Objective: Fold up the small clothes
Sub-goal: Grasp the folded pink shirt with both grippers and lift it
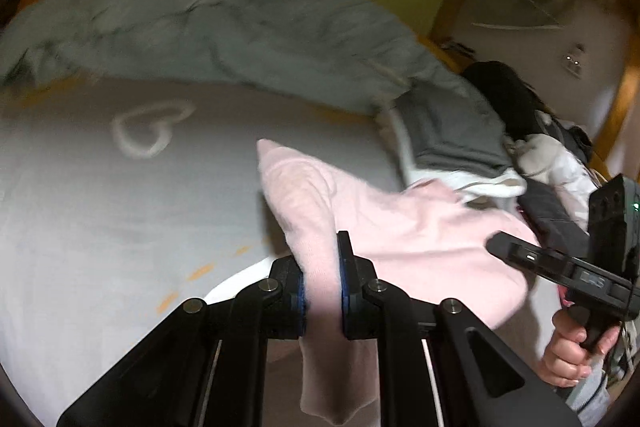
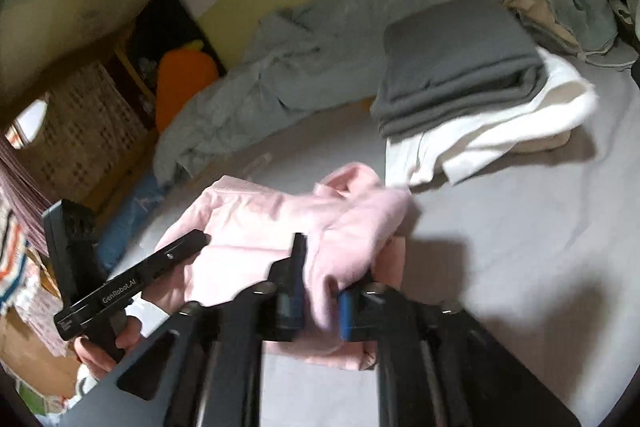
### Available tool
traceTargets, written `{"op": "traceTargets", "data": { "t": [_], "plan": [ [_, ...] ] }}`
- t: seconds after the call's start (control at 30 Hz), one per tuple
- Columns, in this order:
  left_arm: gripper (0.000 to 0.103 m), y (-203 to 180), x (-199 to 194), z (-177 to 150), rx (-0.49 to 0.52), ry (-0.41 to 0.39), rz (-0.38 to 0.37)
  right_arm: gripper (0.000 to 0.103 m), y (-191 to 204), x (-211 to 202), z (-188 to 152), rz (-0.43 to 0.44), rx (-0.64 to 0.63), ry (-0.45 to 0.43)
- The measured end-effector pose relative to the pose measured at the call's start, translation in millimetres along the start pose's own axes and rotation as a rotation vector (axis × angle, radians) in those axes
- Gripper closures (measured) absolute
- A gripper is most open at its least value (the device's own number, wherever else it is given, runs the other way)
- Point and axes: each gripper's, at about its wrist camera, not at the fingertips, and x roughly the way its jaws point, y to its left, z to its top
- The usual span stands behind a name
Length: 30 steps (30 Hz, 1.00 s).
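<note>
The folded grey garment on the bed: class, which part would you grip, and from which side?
Grip the grey garment at its layered near edge, approaching low from the camera side. The folds stack there, overhanging the white garment, so the layers pinch together.

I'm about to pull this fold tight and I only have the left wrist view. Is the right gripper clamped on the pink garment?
Observer: It doesn't look clamped. The right gripper has its jaws apart, with the pink garment draped between them.
Operator: Does any of the garment touch the bed?
Observer: Yes, a lower pink layer rests on the sheet just beneath that gripper.
</note>
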Motion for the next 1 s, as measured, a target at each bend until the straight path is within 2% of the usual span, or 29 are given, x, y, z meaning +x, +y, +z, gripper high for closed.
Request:
{"op": "traceTargets", "data": {
  "t": [0.07,0.13,0.2,0.23,0.27,0.33,0.4,0.43,0.5,0.53,0.57,0.6,0.7,0.73,0.8,0.87,0.93,1.0],
  "plan": [
    [0.09,25.3,7.8,-10.5,-0.084,0.036,-0.023,0.034,2.2,13.6,-7.6,-0.048,-0.003,0.044],
    [0.087,46.8,13.6,-20.8,-0.163,0.062,-0.071,0.034,-1.7,23.5,-14.7,-0.076,0.031,0.072],
    [0.084,59.3,17.4,-25.4,-0.217,0.088,-0.132,0.034,-14.6,32.8,-21.1,-0.067,0.114,0.114],
    [0.08,63.5,18.8,-25.4,-0.239,0.102,-0.165,0.034,-23.1,37.3,-23.8,-0.032,0.165,0.131],
    [0.068,67.5,20.9,-25.8,-0.258,0.121,-0.198,0.034,-28.4,41.0,-26.5,0.0,0.195,0.135],
    [0.059,72.5,27.3,-26.4,-0.292,0.165,-0.282,0.034,-33.8,45.9,-27.8,0.073,0.218,0.131],
    [0.058,73.8,28.6,-26.5,-0.293,0.18,-0.317,0.034,-39.8,57.4,-28.0,0.255,0.251,0.163],
    [0.058,73.7,29.4,-26.7,-0.294,0.186,-0.331,0.035,-40.5,63.7,-27.7,0.279,0.252,0.182],
    [0.061,69.5,29.6,-27.0,-0.28,0.197,-0.34,0.037,-30.0,70.2,-27.9,0.186,0.192,0.203],
    [0.069,67.0,30.0,-26.7,-0.266,0.2,-0.329,0.037,-20.2,71.5,-29.8,0.145,0.143,0.186],
    [0.087,63.6,30.1,-26.4,-0.25,0.199,-0.31,0.054,-15.5,71.8,-32.0,0.123,0.119,0.168],
    [0.09,60.1,28.7,-25.8,-0.236,0.195,-0.306,0.074,-12.9,72.5,-34.8,0.108,0.109,0.145],
    [0.091,33.5,7.4,-18.3,-0.089,0.102,-0.264,0.08,-18.8,67.9,-38.1,0.143,0.194,0.082],
    [0.091,19.3,0.3,-13.8,-0.026,0.074,-0.247,0.08,-13.8,63.7,-37.4,0.116,0.17,0.06],
    [0.091,-7.1,-8.1,-0.7,0.06,0.03,-0.225,0.081,10.4,46.9,-28.3,0.038,0.043,0.001],
    [0.091,-29.8,-11.3,22.6,0.081,-0.022,-0.263,0.081,28.1,18.9,-8.9,0.024,-0.035,-0.085],
    [0.091,-54.5,-11.3,50.3,0.1,-0.083,-0.323,0.081,29.2,-9.6,16.6,0.006,-0.045,-0.165],
    [0.091,-85.5,-6.3,79.0,0.134,-0.139,-0.334,0.081,25.0,-36.4,43.0,-0.018,-0.072,-0.245]
  ]
}}
